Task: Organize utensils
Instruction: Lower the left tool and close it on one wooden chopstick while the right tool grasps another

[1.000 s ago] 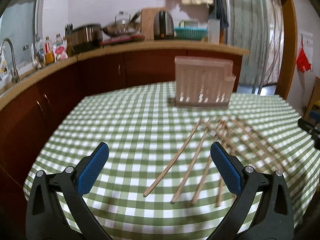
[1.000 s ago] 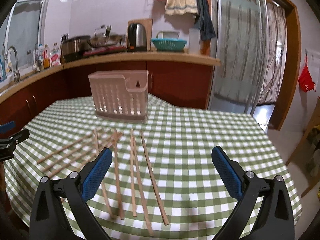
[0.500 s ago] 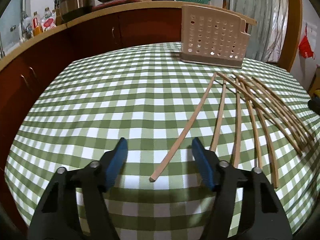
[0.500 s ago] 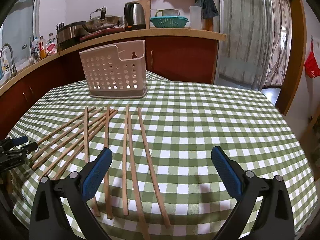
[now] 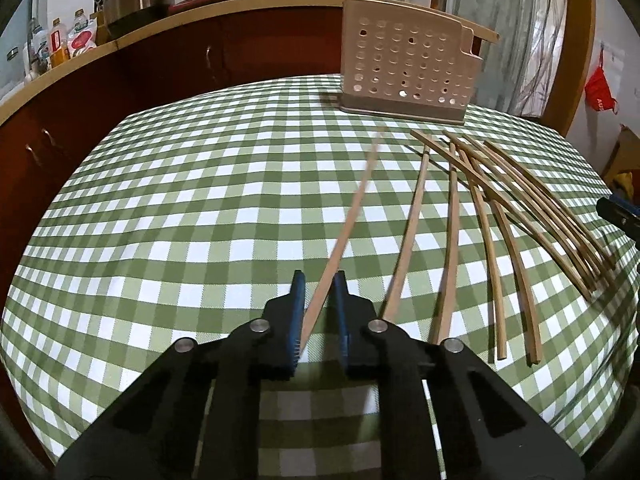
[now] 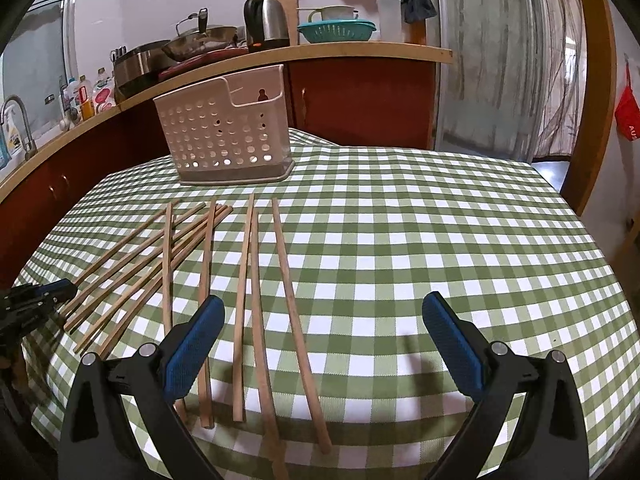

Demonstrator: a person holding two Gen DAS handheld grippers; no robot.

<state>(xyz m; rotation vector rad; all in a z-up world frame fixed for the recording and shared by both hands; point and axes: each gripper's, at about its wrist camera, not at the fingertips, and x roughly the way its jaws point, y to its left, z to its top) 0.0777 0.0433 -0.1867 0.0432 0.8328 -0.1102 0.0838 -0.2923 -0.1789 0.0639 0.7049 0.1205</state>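
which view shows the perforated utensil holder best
The right wrist view: the utensil holder shows its perforated front, its open top and the raised back wall with a hanging slot. The left wrist view shows the holder from one perforated side only, its inside hidden.

You have one chopstick (image 5: pixel 348 224) between your left tongs (image 5: pixel 318 292), which are closing; its far end looks blurred. The other chopsticks (image 6: pixel 256 300) lie flat, fanned on the checked cloth. The holder (image 6: pixel 228 136), beige with round holes, stands upright behind them.
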